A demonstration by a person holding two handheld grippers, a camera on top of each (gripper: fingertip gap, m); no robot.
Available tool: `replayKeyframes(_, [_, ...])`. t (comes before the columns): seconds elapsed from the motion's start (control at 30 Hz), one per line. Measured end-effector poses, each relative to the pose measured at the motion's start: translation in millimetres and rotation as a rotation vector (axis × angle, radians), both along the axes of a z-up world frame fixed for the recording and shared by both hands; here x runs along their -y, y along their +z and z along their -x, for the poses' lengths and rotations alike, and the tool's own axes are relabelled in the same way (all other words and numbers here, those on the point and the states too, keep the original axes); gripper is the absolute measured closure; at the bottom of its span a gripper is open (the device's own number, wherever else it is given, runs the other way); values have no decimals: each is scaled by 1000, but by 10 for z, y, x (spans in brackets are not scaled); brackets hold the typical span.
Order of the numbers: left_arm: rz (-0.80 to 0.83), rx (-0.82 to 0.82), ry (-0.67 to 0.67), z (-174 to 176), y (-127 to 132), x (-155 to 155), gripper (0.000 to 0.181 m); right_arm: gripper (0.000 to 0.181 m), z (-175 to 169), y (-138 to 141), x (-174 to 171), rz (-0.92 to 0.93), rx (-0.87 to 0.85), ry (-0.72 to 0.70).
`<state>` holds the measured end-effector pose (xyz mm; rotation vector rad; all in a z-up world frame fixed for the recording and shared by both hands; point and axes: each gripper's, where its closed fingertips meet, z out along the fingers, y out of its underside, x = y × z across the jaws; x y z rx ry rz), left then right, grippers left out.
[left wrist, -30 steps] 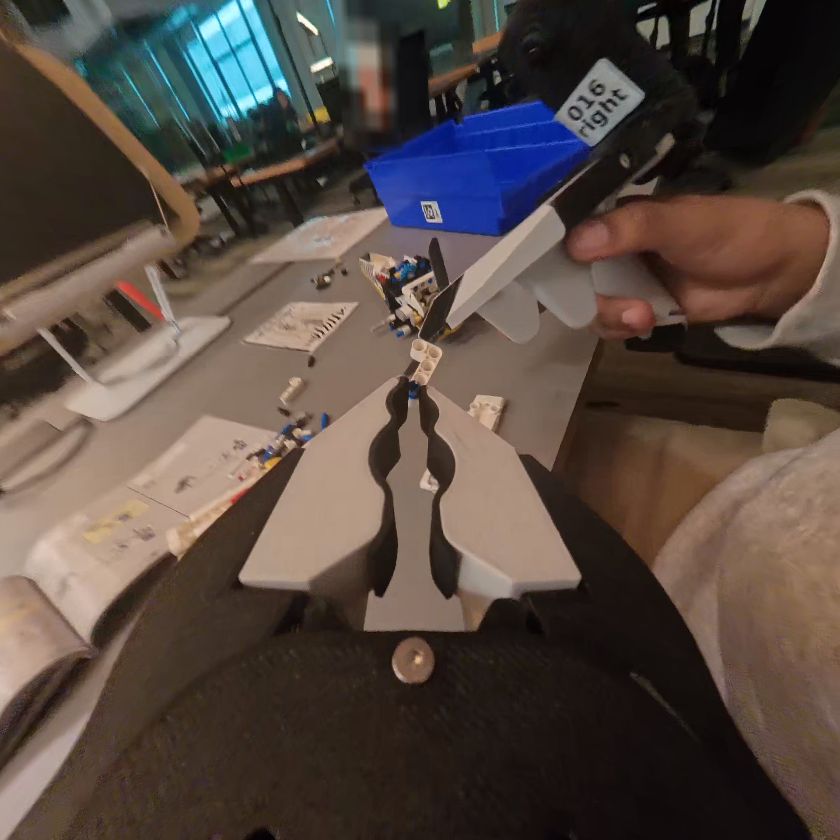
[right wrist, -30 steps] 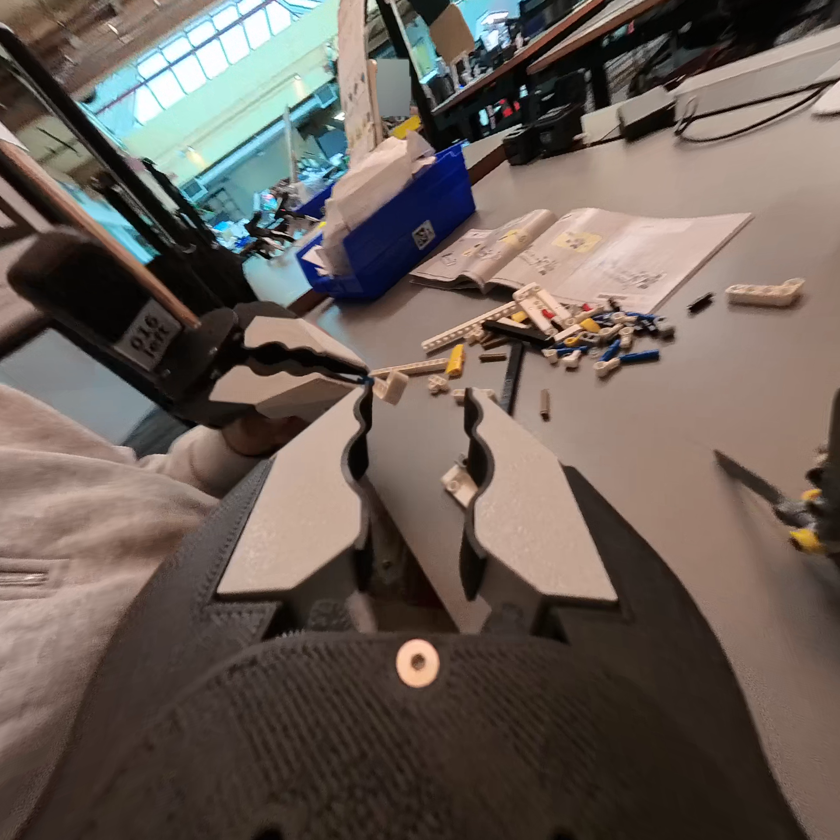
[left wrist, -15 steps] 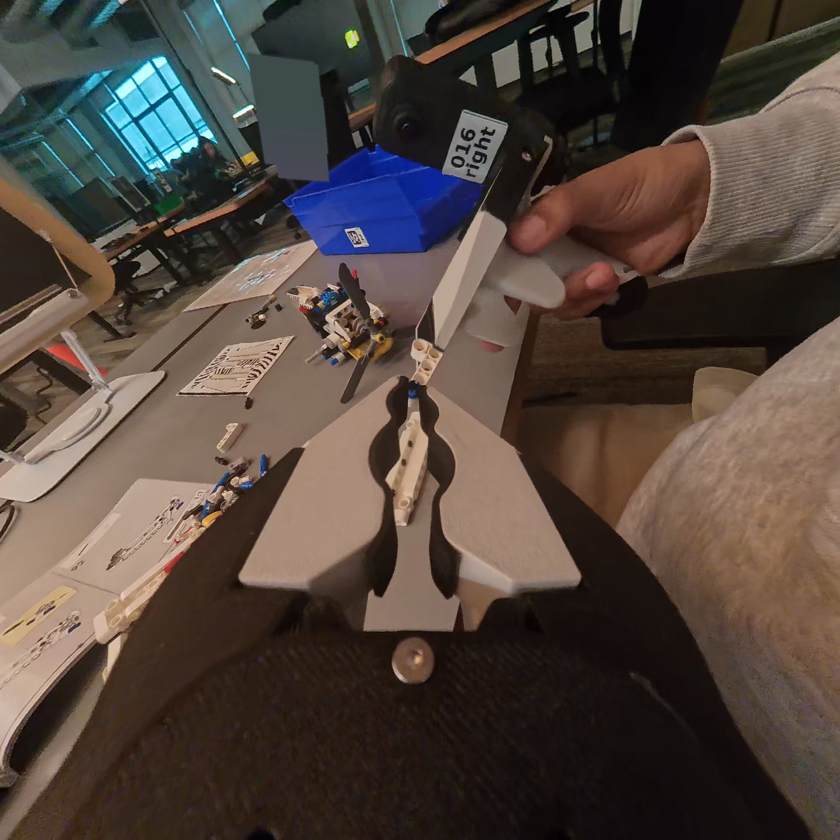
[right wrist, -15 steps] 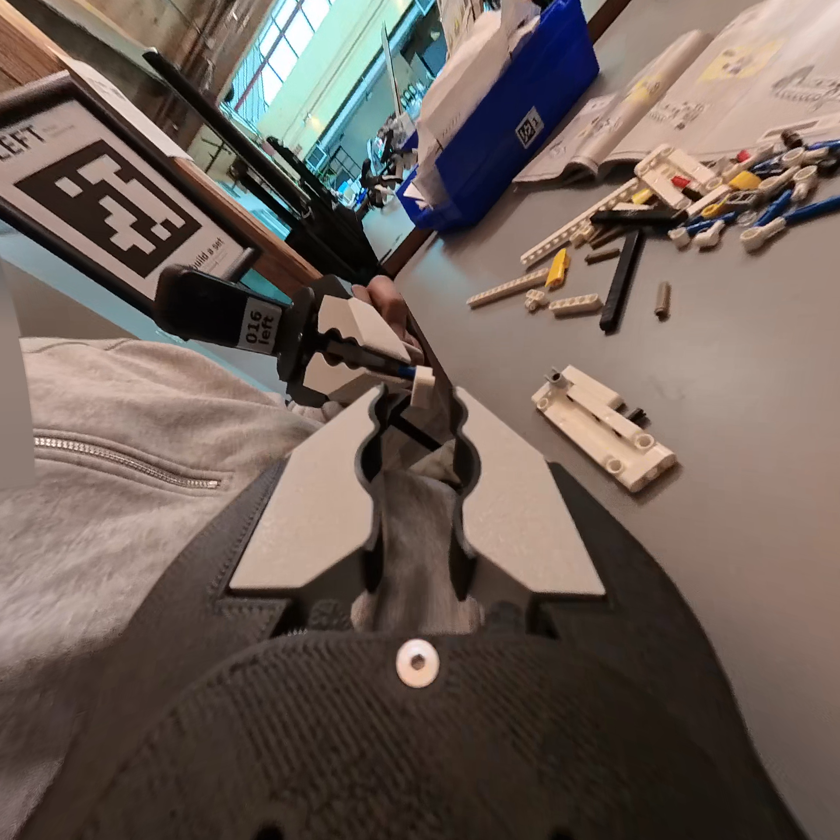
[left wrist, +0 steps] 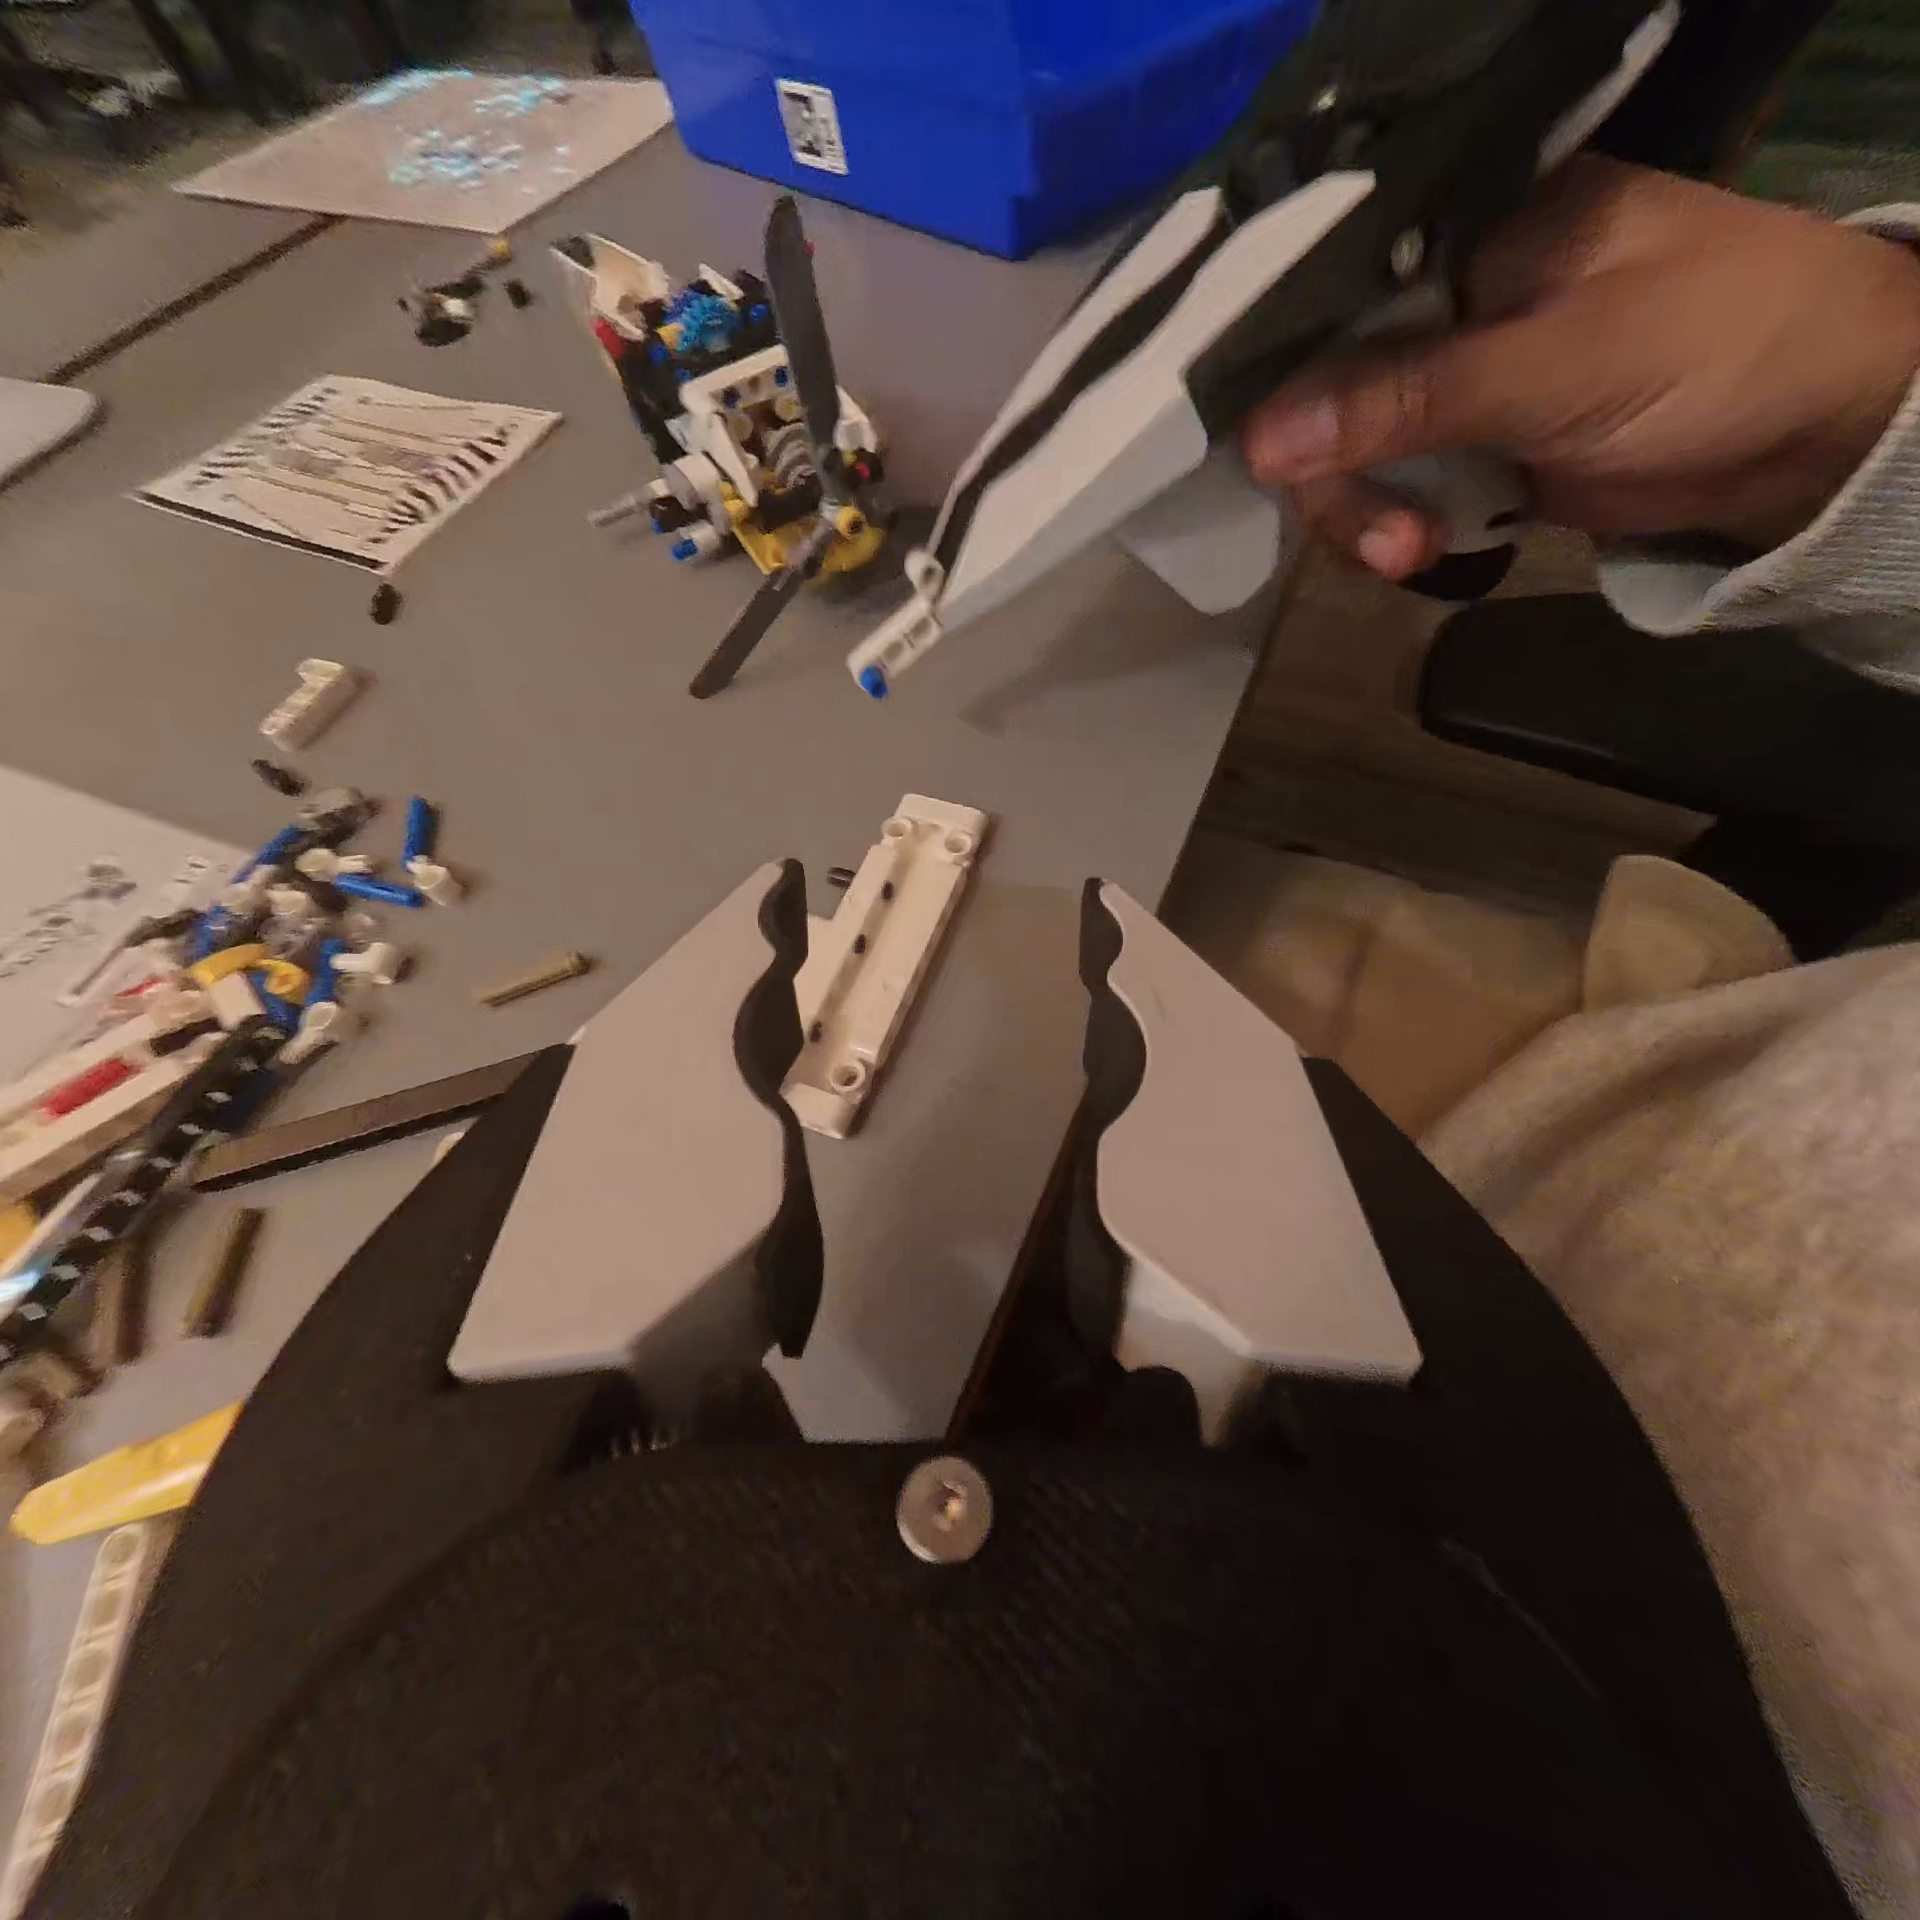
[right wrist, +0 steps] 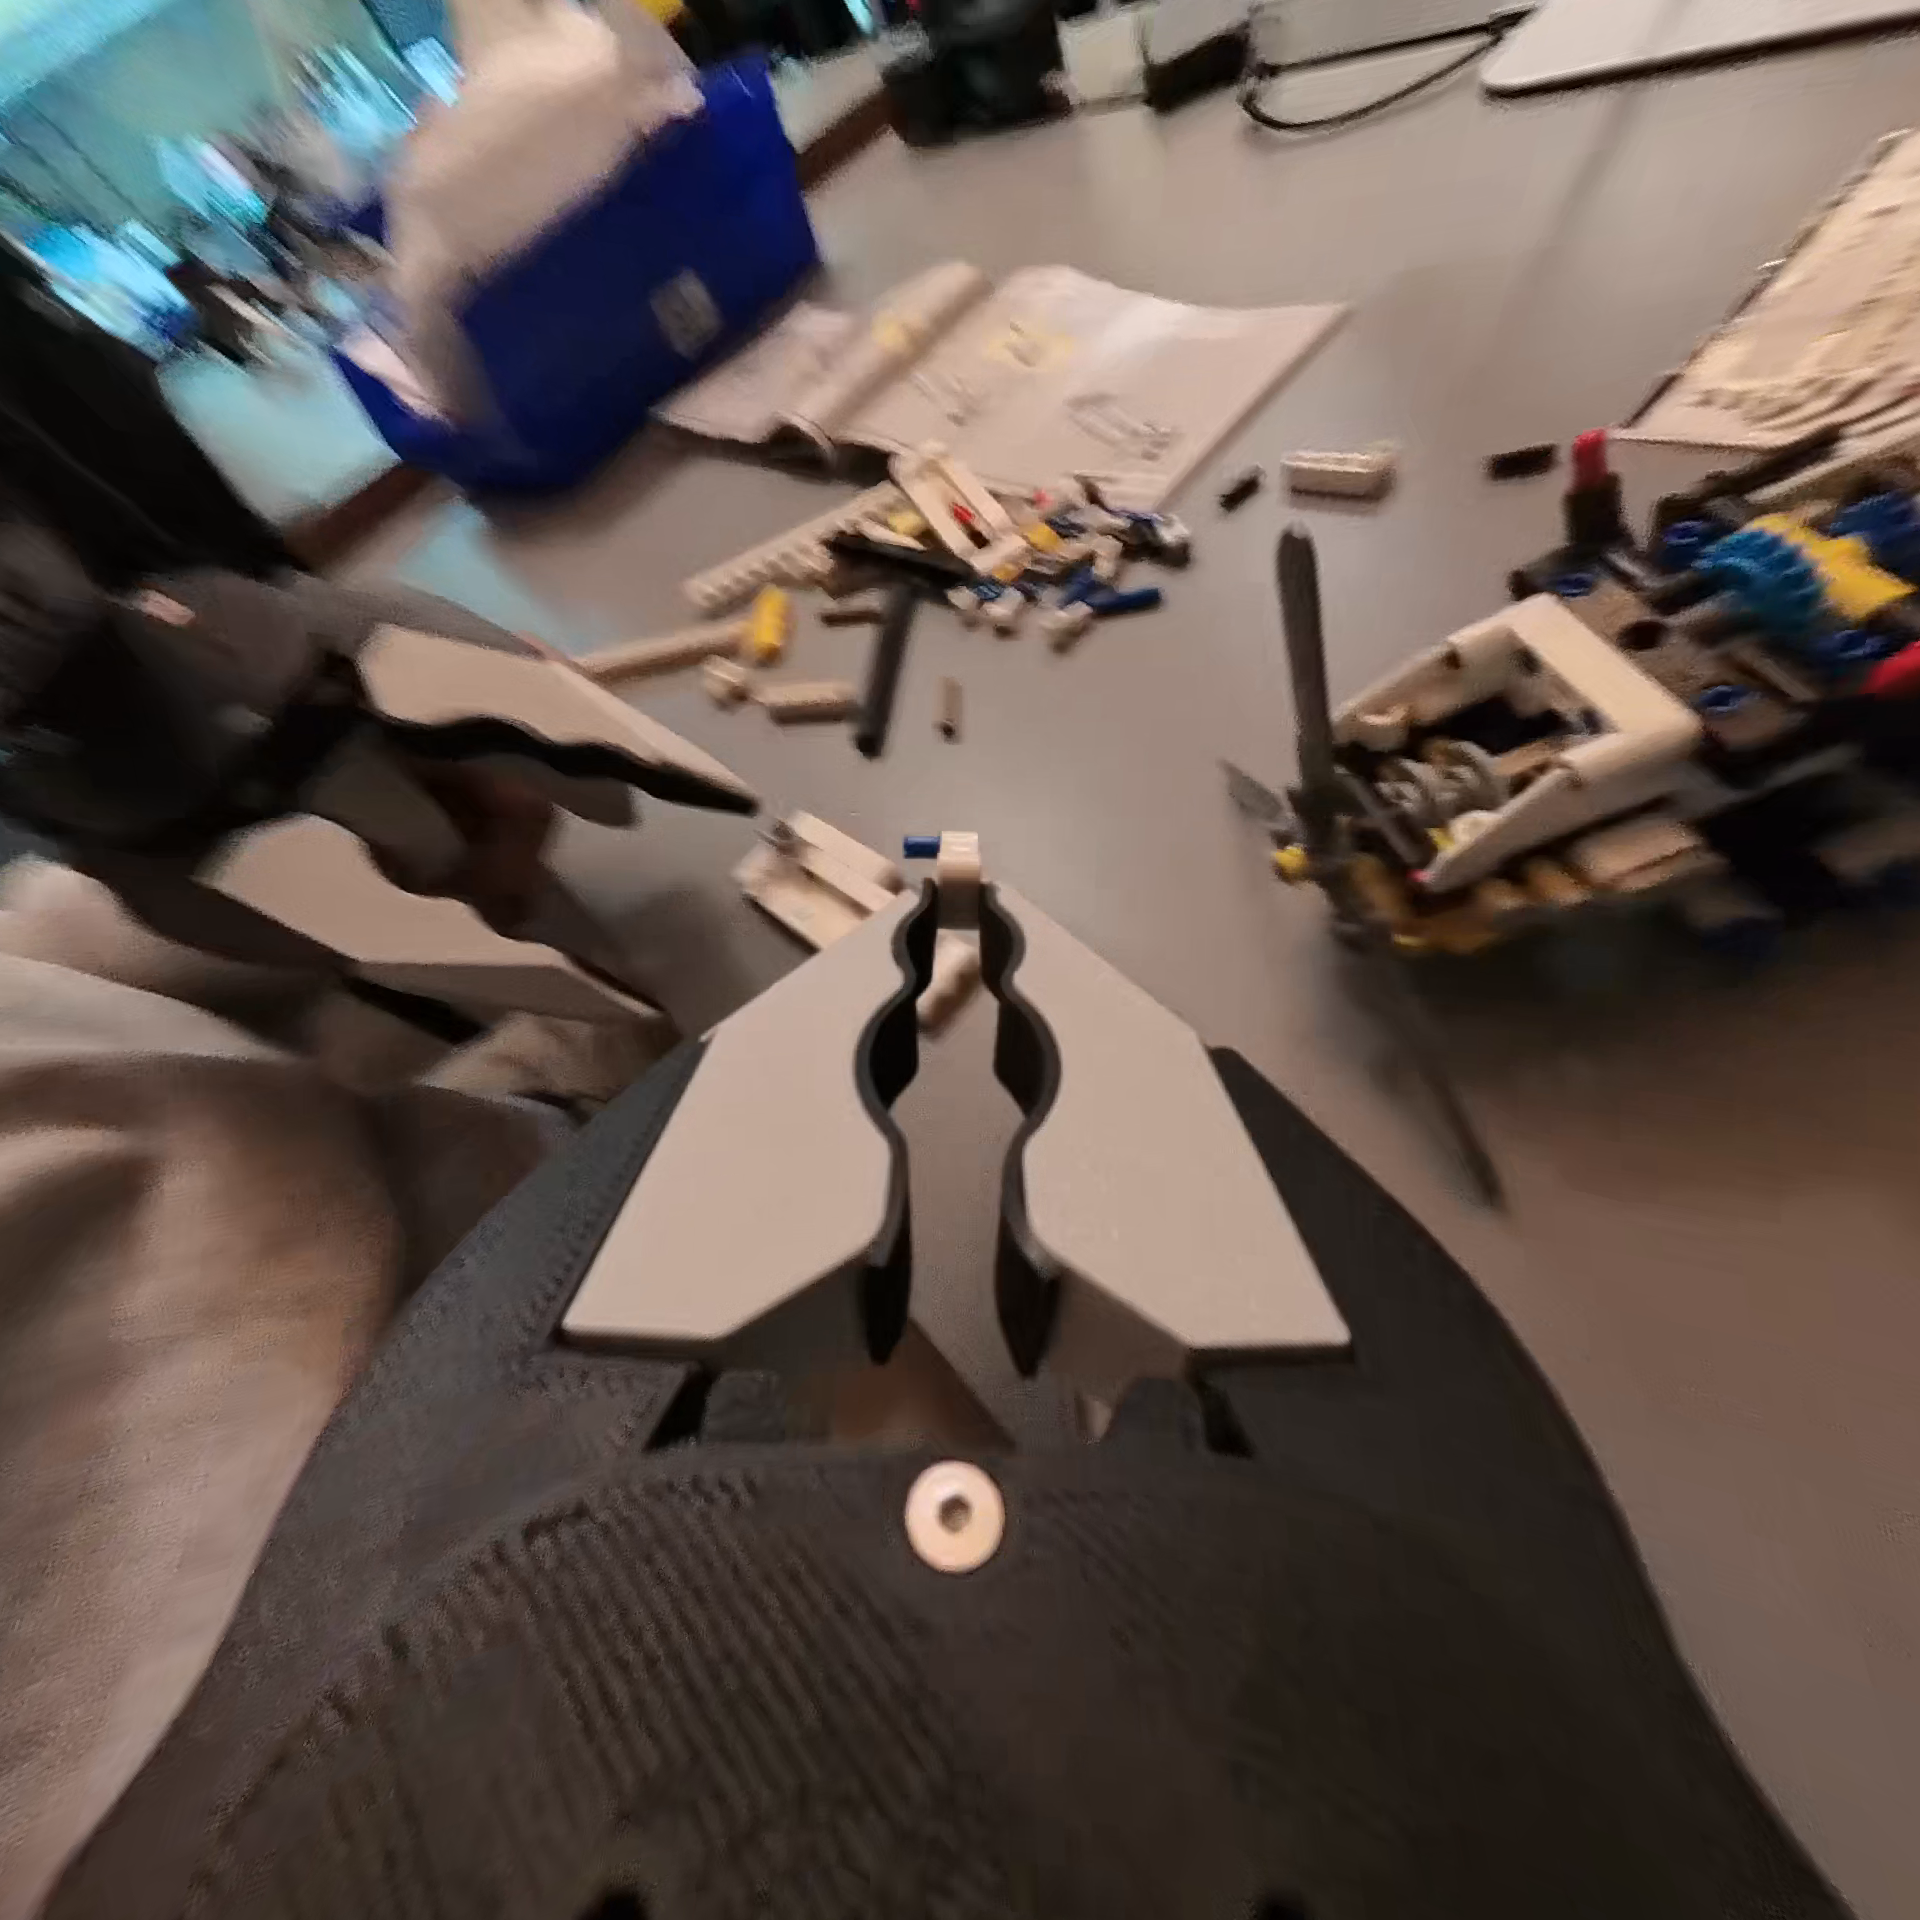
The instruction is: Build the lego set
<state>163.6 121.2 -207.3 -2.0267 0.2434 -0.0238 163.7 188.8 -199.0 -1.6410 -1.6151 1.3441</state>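
My right gripper [right wrist: 956,899] is shut on a small white connector with a blue pin [right wrist: 954,854], held above the grey table [right wrist: 1143,1039]. In the left wrist view, the right gripper [left wrist: 925,566] holds that connector [left wrist: 899,639] near the partly built model [left wrist: 748,416]. My left gripper [left wrist: 935,883] is open and empty, hovering over a flat white panel piece [left wrist: 894,956] on the table. The right wrist view shows the left gripper [right wrist: 701,904] open beside that panel [right wrist: 821,873], with the model [right wrist: 1558,748] to the right.
A pile of loose white, blue, black and yellow pieces [left wrist: 281,935] lies at the left, also in the right wrist view [right wrist: 987,551]. A blue bin [left wrist: 935,94] stands at the back. An open booklet [right wrist: 1039,364] and a sticker sheet [left wrist: 343,468] lie flat. The table edge [left wrist: 1236,727] runs close on the right. The tips of one gripper are about 7 cm away from the tips of the other.
My left gripper has let go of the white connector and opened. My right gripper has shut on it and carried it away toward the model. Both views now tilt down at the table.
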Motion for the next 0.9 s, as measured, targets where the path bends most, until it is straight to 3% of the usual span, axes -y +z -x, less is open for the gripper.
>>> replayKeyframes(0.17, [98,-141,81,146,-115,-24,130,175,74,-262,-30,-305,62,-4])
replayKeyframes(0.57, [200,-225,166,455,-267,27,130,174,-144,-261,331,-126,56,162])
replayKeyframes(0.73, [190,-250,97,340,-269,24,130,175,-100,-208,169,-270,-16,51])
replayKeyframes(0.9, [177,-316,35,190,-284,-46,130,174,-43,-287,207,-437,-41,43])
